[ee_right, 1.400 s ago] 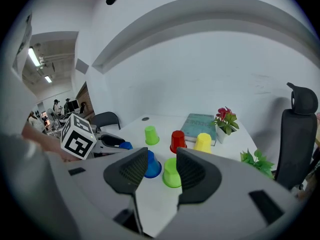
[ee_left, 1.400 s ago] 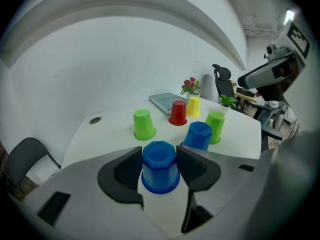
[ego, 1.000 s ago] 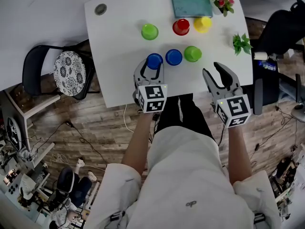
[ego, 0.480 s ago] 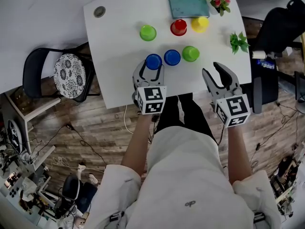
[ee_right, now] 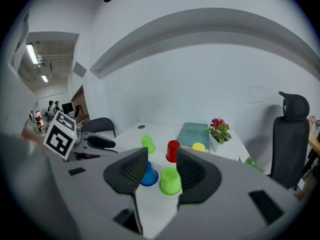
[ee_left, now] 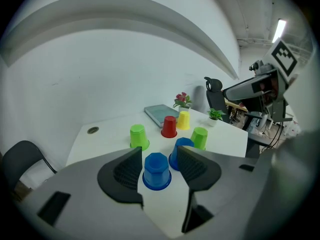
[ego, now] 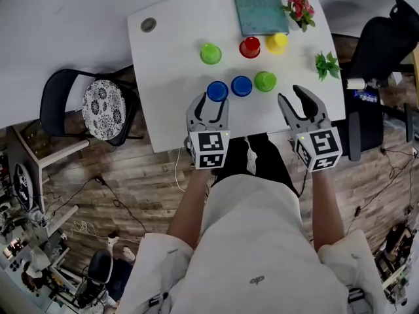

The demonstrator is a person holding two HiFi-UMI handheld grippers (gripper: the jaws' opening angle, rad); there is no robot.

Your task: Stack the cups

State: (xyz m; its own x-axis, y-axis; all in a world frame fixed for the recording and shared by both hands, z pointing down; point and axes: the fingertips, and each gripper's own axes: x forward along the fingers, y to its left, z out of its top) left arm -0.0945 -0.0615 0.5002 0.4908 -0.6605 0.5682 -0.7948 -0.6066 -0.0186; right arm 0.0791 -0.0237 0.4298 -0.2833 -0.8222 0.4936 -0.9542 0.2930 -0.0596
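While every cup stands unstacked, the left gripper [ego: 211,105], jaws apart though just narrowed slightly, is held with the blue cup [ego: 217,91] unpressed at its twelve o'clock, just beyond the tips; the right gripper [ego: 302,102] is held spread and empty; advance and clamping are judged due next.

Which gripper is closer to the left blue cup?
Left. The left gripper, its open jaws having just closed slightly, flanks the blue cup without gripping; the right gripper sits farther right, by the green cup.

White bench [ego: 170,77]. Ahead of left gripper [ego: 211,103]: two blue cups [ego: 217,91]. Others: green cups [ego: 265,81], red cup [ego: 249,47], yellow cup [ego: 277,43]. Teal book [ego: 259,5].
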